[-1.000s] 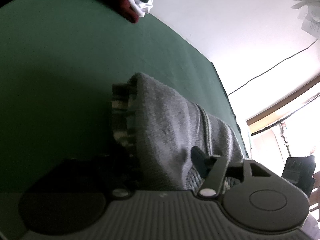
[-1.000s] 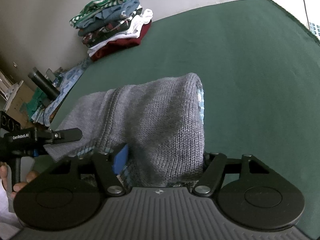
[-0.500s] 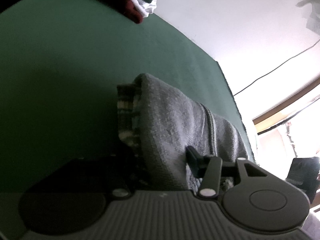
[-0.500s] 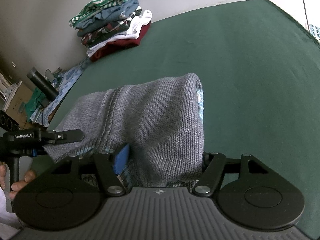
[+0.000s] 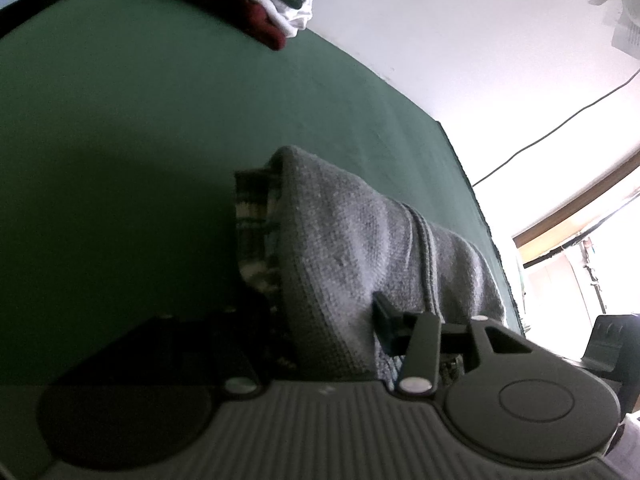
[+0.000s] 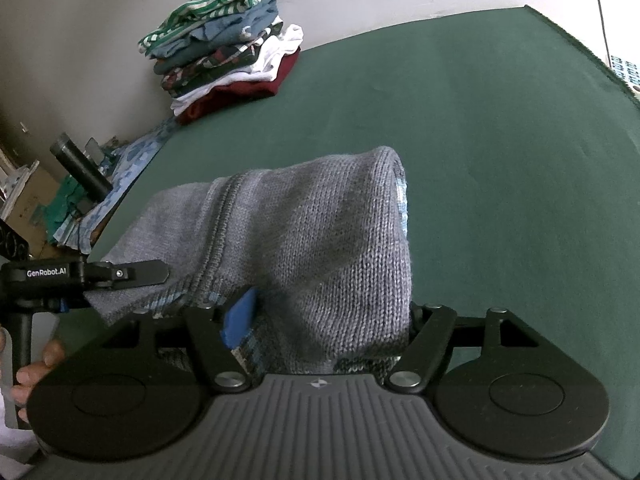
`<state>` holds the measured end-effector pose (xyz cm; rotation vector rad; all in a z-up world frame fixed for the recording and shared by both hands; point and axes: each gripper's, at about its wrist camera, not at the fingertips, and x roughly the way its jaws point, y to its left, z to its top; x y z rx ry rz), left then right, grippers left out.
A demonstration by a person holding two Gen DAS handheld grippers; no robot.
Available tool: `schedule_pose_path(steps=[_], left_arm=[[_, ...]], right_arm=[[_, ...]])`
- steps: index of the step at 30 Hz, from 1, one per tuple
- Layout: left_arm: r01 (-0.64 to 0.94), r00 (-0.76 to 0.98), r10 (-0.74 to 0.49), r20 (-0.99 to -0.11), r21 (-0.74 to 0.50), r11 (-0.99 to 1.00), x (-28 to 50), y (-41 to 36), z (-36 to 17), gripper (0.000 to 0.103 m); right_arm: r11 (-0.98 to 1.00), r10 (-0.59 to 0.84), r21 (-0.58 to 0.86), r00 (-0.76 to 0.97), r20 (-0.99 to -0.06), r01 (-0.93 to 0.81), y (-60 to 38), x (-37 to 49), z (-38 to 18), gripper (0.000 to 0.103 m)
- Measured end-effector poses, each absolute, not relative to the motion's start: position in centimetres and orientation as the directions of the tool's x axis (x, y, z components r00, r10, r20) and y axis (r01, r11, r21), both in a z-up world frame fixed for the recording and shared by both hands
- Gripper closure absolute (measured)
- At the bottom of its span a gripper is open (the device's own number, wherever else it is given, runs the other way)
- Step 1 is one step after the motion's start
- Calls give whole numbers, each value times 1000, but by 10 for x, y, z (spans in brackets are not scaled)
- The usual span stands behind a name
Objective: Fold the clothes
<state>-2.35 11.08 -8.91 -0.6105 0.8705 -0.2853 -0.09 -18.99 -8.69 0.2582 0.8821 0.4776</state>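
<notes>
A folded grey knit sweater (image 6: 320, 240) with a plaid lining (image 5: 256, 232) hangs between both grippers over the green table (image 6: 500, 160). My right gripper (image 6: 328, 312) grips its thick right end: the blue pad (image 6: 240, 316) presses the fabric, the other finger is hidden behind it, and the jaws are opening slightly. My left gripper (image 5: 320, 312) holds the other end. Its right finger (image 5: 384, 320) digs into the knit, its left finger is lost in shadow, and the jaws are closing. In the right wrist view the left gripper (image 6: 120, 274) clamps the sweater's left edge.
A stack of folded clothes (image 6: 228, 52) sits at the table's far left corner by the wall, also the stack (image 5: 272, 12) in the left wrist view. A person's hand (image 6: 36, 368) holds the left gripper's handle. Boxes and a blue patterned cloth (image 6: 132, 156) lie beyond the left edge.
The left gripper's right finger has moved inward against the sweater, and its view has drifted slightly. The right wrist view and the sweater look almost the same.
</notes>
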Motion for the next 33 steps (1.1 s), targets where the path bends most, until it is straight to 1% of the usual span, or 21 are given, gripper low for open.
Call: schedule_pose_path(steps=[7,15,21,33], left_arm=[[-12,622,-466,-629,-603,798,-26,111,-88,54],[-14,621,-464,-632,-601,799,-28,112,-87,54],[-17,620,-462,-634,-600,800,-28,111,-86,54],[-12,625,-462,-629,-599,800,-28,110,-87,56]], right_arm=[[869,493,406,552,-672,-283,-190,-3,-88,32],[870,492,414,544,-680,-269,-192,-2,-87,41],[874,485,409,540,-688,-264,-190,-1,-85,43],[882,470,399,535,-702,-251,-187,0,-84,40]])
